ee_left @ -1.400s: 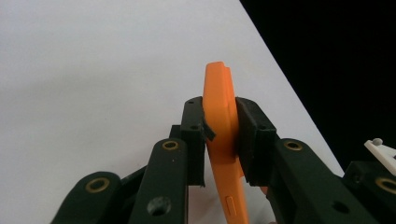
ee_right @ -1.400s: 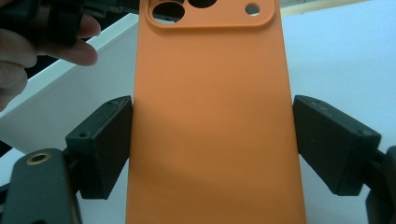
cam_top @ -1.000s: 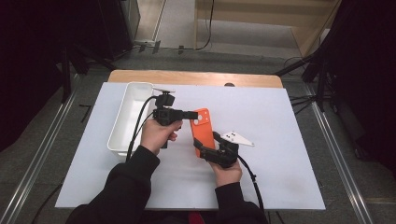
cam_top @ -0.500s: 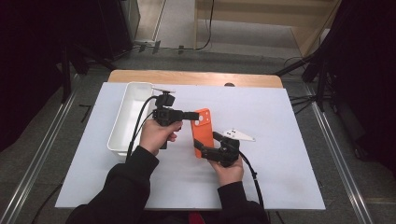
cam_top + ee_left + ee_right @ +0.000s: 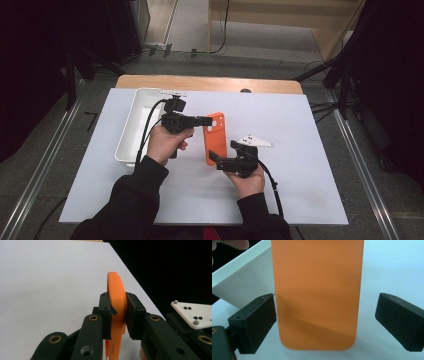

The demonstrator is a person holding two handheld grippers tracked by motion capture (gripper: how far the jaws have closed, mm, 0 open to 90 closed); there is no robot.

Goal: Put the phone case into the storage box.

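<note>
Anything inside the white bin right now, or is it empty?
In the high view the white bin shows a bare white floor where it is visible. The left hand, the left gripper and its cable cover the bin's right side, so that part cannot be checked.

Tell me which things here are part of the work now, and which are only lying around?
In use:
- orange phone case, clamped at its edge by the left gripper
- right gripper, fingers open on both sides of the case

Lying about:
- white tray
- white table
</note>
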